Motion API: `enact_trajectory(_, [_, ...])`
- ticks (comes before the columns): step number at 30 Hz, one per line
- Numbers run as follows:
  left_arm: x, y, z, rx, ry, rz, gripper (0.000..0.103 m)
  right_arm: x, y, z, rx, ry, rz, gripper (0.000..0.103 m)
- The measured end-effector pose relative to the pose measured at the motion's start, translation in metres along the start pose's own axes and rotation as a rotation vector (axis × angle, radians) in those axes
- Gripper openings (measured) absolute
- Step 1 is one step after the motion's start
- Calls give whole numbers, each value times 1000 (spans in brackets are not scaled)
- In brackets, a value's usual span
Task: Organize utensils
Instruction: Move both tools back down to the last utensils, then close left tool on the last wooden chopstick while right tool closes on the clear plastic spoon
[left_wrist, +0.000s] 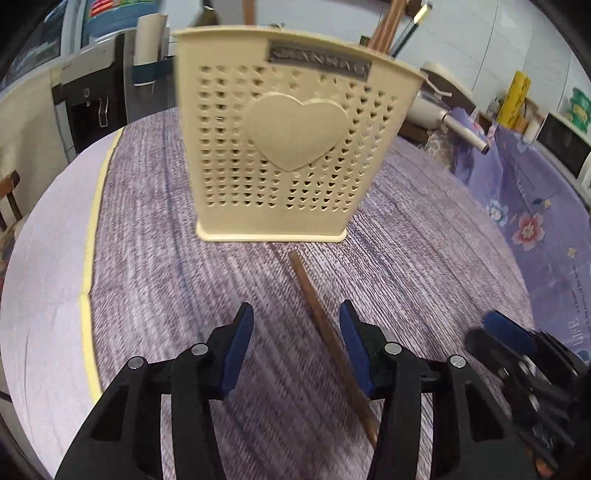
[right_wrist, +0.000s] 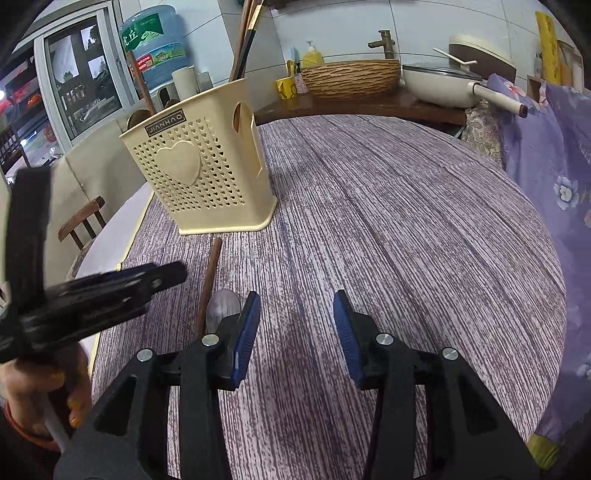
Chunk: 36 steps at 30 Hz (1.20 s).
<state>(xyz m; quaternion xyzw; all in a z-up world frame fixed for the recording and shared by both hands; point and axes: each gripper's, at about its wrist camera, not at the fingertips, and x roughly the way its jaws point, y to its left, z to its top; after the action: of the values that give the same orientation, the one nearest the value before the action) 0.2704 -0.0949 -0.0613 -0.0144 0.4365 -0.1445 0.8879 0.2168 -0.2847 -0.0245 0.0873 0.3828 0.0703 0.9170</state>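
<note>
Left wrist: left gripper (left_wrist: 295, 343) jaws spread, empty, over a wooden-handled spoon (left_wrist: 325, 332) lying on the table (left_wrist: 147, 258) just before the cream utensil holder (left_wrist: 288, 147). Risk: the handle sits hard by one pad, so closing may flick it away.

Right wrist: right gripper (right_wrist: 295, 328) jaws spread, empty; spoon beside its left finger. Both grippers crowd together and may collide.

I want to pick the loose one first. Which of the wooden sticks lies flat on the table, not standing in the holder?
The brown chopstick lying before the cream holder, between the left gripper's open fingers. The other sticks stand upright inside the holder.
</note>
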Motion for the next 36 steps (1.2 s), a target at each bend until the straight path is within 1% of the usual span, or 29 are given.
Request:
enact_trajectory(2, [17, -5, 4, 15, 48, 21, 42, -2, -2, -3, 5, 4, 2, 44])
enact_trajectory(5, [21, -10, 7, 48, 45, 52, 37, -4, -5, -8, 6, 10, 2, 44])
enact_trajectory(7, [22, -11, 8, 60, 44, 66, 29, -3, -5, -9, 15, 15, 7, 44])
enact_trajectory(8, [22, -12, 8, 72, 45, 73, 27, -2, -4, -9, 19, 17, 12, 44])
enact_trajectory(10, [21, -12, 7, 95, 44, 85, 16, -1, -3, -10, 19, 21, 15, 44])
enact_trajectory(11, [20, -12, 5, 106, 41, 90, 13, 0, -1, -10, 15, 24, 19, 44])
enact_trajectory(13, [17, -8, 0, 120, 38, 84, 12, 1, 1, -11, 7, 30, 24, 44])
enact_trajectory(19, [6, 12, -9, 112, 59, 68, 9, 9, 9, -13, -16, 63, 45, 44])
enact_trajectory(24, [-8, 38, -20, 43, 61, 51, 8, 24, 32, -16, -69, 104, 64, 44])
enact_trajectory(27, [-13, 45, -24, 25, 60, 45, 8, 34, 50, -17, -120, 136, 64, 44])
enact_trajectory(29, [-15, 46, -27, 27, 58, 46, 8, 40, 60, -18, -150, 150, 52, 44])
enact_trajectory(30, [-16, 47, -27, 30, 58, 46, 8, 43, 65, -18, -167, 156, 33, 44])
enact_trajectory(36, [-12, 41, -25, 42, 56, 46, 9, 53, 72, -14, -194, 151, -21, 45])
